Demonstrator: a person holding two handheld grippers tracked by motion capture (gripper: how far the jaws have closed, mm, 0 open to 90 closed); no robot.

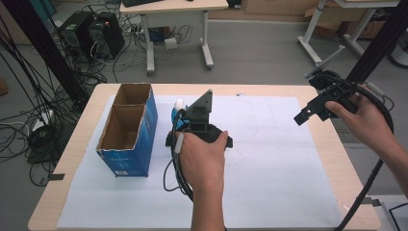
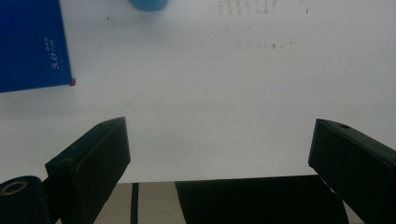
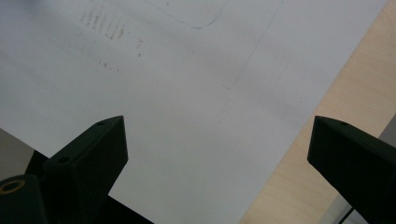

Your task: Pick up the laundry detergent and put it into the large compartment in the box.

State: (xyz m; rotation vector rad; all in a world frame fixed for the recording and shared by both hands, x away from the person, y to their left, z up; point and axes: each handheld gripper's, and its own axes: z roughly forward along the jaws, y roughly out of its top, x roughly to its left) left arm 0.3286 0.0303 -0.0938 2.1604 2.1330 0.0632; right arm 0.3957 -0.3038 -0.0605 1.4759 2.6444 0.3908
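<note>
My left gripper (image 1: 198, 136) is held over the middle of the white paper sheet (image 1: 274, 163), its grey three-cornered plate on top. In the left gripper view its jaws (image 2: 219, 135) stand wide open over bare paper with nothing between them. Just beyond it lies a small blue and white object (image 1: 177, 111), whose blue edge (image 2: 148, 4) shows at the top of that view. An open-topped blue cardboard box (image 1: 127, 130) with two compartments stands to its left, its blue side (image 2: 32, 44) close by. My right gripper (image 1: 308, 114) hovers open over the paper's right edge (image 3: 217, 135).
The wooden table (image 1: 339, 159) shows as a bare strip right of the paper. Cables trail from both grippers towards the person. On the floor beyond the table stand a desk (image 1: 175, 12), computer towers (image 1: 94, 33) and loose cables. Black frame posts rise at both sides.
</note>
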